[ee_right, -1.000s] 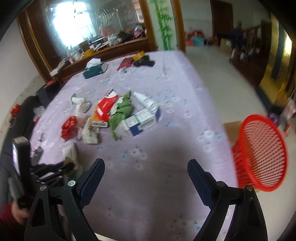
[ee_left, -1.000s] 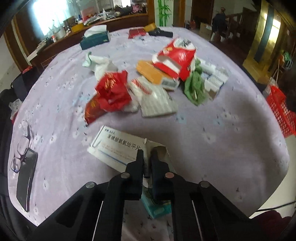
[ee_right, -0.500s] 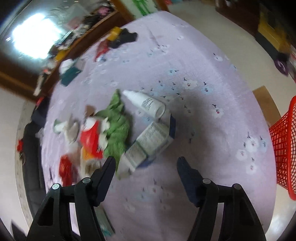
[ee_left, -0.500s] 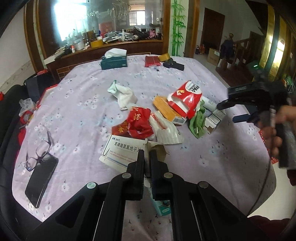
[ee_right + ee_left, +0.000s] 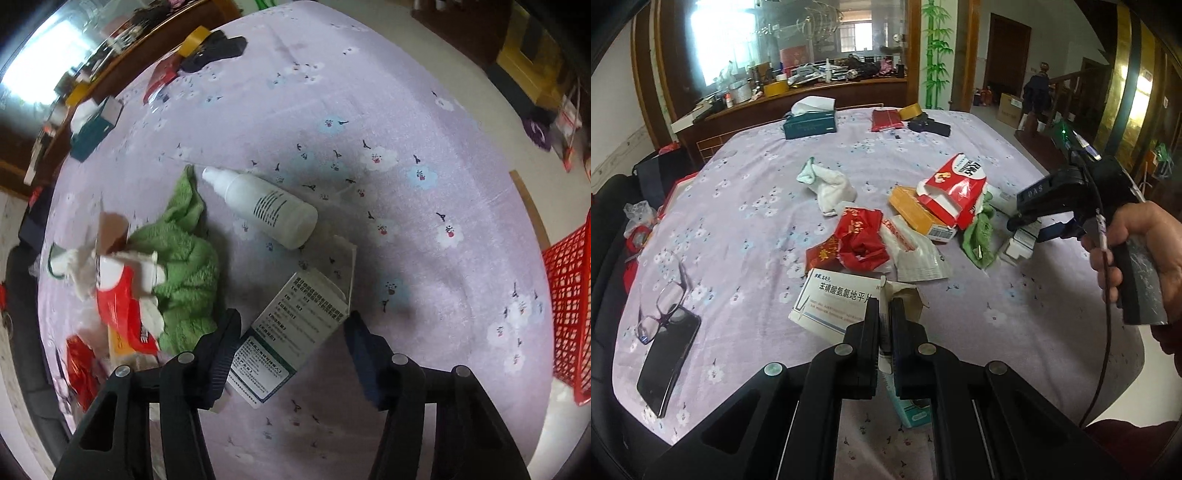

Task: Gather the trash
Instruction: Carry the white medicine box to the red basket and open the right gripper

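On the purple flowered tablecloth (image 5: 746,206) lies a heap of trash: red wrappers (image 5: 860,240), an orange box (image 5: 919,218), a red-and-white pack (image 5: 956,184) and a green cloth (image 5: 184,273). My left gripper (image 5: 883,306) is shut on the flap of a flattened white medicine carton (image 5: 834,302), lifted a little off the cloth. My right gripper (image 5: 291,328) points steeply down with its jaws closing around a white-and-green medicine box (image 5: 295,332). The left pad is at the box's edge and the right pad stands apart from it. A white bottle (image 5: 269,206) lies just beyond.
A red mesh basket (image 5: 569,314) stands on the floor past the table's right edge. Glasses (image 5: 665,302) and a black phone (image 5: 665,354) lie near the left front edge. A teal tissue box (image 5: 809,123), a red pouch (image 5: 886,120) and a tape roll (image 5: 912,110) sit at the far end.
My right gripper swung down from above the table's front to the medicine box, and its jaws narrowed. The left gripper rose slightly with the carton still in its grip.
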Tool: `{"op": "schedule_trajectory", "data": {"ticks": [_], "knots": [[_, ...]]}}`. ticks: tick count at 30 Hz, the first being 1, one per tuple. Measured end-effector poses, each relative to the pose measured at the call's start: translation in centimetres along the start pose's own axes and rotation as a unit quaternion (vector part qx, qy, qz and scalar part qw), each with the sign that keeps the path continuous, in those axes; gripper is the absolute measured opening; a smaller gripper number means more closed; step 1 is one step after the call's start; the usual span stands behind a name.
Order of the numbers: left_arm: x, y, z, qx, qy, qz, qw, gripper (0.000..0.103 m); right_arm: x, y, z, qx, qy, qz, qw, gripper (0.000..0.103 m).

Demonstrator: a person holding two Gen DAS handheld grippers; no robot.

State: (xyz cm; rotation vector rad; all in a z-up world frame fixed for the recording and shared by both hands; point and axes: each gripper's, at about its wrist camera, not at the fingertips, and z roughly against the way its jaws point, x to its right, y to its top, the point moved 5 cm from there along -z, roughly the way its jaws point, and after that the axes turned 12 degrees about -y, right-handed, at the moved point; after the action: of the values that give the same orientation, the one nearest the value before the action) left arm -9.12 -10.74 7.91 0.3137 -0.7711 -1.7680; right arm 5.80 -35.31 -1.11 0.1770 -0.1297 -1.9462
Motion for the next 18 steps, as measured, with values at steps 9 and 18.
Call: {"op": "schedule_trajectory", "data": {"ticks": [9,18], "knots": [[1.0,-0.1,-0.9,-0.011,-0.032,-0.029,0.999,0.005,1.6,-2.6,1.5,0.042,-0.045,0.064,0.996,0.051],[2.2,-0.2,-0.8,-0.013,-0.068,-0.068,0.9953,0.005,3.3,-6.2,4.8,0.088,-0.017,0.036,0.995,0.043]]}}
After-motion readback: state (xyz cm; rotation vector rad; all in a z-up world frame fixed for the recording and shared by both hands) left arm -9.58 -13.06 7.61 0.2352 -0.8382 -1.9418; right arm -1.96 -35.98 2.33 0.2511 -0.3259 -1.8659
